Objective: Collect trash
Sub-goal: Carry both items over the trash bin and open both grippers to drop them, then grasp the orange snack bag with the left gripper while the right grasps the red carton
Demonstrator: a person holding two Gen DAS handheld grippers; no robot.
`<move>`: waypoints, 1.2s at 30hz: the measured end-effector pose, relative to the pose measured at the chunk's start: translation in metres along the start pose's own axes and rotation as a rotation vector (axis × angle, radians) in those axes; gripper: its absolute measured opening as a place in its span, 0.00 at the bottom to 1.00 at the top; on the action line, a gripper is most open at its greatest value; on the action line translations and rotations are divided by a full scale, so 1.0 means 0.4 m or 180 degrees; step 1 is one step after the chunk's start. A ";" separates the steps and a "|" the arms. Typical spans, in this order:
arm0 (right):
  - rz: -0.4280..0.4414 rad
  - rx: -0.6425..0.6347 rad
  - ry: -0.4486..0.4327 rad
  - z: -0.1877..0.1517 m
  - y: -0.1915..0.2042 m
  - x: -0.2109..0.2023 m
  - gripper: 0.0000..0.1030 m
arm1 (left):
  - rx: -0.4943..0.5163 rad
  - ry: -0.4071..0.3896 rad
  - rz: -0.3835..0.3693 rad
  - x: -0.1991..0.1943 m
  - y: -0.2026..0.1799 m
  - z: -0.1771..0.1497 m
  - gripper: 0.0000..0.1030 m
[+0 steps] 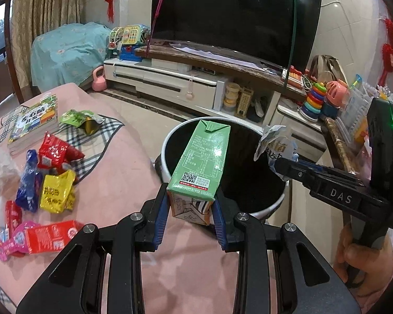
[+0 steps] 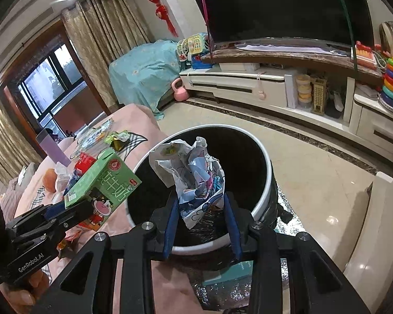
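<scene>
Left wrist view: my left gripper point(image 1: 190, 206) clamps a green rectangular milk carton point(image 1: 200, 164) by its lower end between blue-padded fingers point(image 1: 162, 217), the carton tilted forward over the near rim of a round black trash bin with a white rim point(image 1: 167, 141). At the right edge of the same view my right gripper point(image 1: 280, 166) reaches in sideways, pinching a crumpled white and blue printed wrapper point(image 1: 273, 141) above the far side of the bin's dark opening. Right wrist view: the wrapper point(image 2: 196, 175) stands bunched between my right gripper's point(image 2: 200, 209) narrowed blue pads point(image 2: 171, 222), hanging over the bin point(image 2: 266, 183), while my left gripper point(image 2: 73, 210) holds the carton point(image 2: 102, 180) just beside the bin's rim on the left. On the pink cloth-covered table point(image 1: 112, 183) to the left, more trash waits: a yellow snack packet point(image 1: 56, 193), red packets point(image 1: 57, 153), a blue packet point(image 1: 28, 183), a red flat pouch point(image 1: 52, 236) and a green foil packet point(image 1: 78, 119) lying on a checked cloth point(image 1: 97, 144), near a stack of children's books point(image 1: 34, 123). Behind the bin, a large dark television point(image 1: 233, 13) sits on a white cabinet point(image 1: 165, 83).
</scene>
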State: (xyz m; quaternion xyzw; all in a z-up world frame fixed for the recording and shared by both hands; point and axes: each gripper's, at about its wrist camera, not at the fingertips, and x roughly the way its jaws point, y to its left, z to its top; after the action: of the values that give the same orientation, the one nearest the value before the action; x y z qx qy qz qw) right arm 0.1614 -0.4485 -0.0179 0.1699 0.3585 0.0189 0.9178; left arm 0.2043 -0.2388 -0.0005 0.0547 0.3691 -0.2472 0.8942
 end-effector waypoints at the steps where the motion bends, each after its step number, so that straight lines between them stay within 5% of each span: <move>1: -0.0010 -0.0001 0.0008 0.003 -0.004 0.002 0.35 | -0.0004 0.0012 -0.0002 0.006 -0.002 0.005 0.29; 14: -0.0063 -0.0041 0.0098 0.036 -0.032 0.023 0.38 | -0.0020 0.0075 -0.0039 0.053 -0.028 0.041 0.29; 16: -0.0060 -0.0026 0.0125 0.039 -0.036 0.030 0.44 | -0.0040 0.0088 -0.0046 0.059 -0.025 0.042 0.36; 17: -0.0063 -0.0018 0.0133 0.040 -0.037 0.034 0.47 | -0.0060 0.0102 -0.0048 0.060 -0.020 0.041 0.49; 19: -0.0050 0.0002 0.0147 0.044 -0.043 0.039 0.54 | -0.0105 0.0069 -0.0024 0.054 -0.012 0.038 0.59; 27: 0.0008 0.0071 0.0110 0.038 -0.037 0.030 0.64 | -0.0192 -0.0025 0.0033 0.006 0.034 0.000 0.64; 31: 0.0093 0.0105 0.0064 0.026 -0.018 0.019 0.81 | -0.0256 -0.0029 0.0099 -0.027 0.071 -0.045 0.66; 36: 0.0193 0.0124 0.0043 0.000 0.020 0.013 0.87 | -0.0457 -0.0054 0.0139 -0.079 0.127 -0.099 0.66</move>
State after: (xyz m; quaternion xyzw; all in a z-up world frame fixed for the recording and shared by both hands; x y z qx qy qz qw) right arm 0.1660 -0.4402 -0.0187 0.1984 0.3596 0.0409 0.9108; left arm 0.1849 -0.1707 -0.0117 -0.0038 0.3770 -0.2010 0.9041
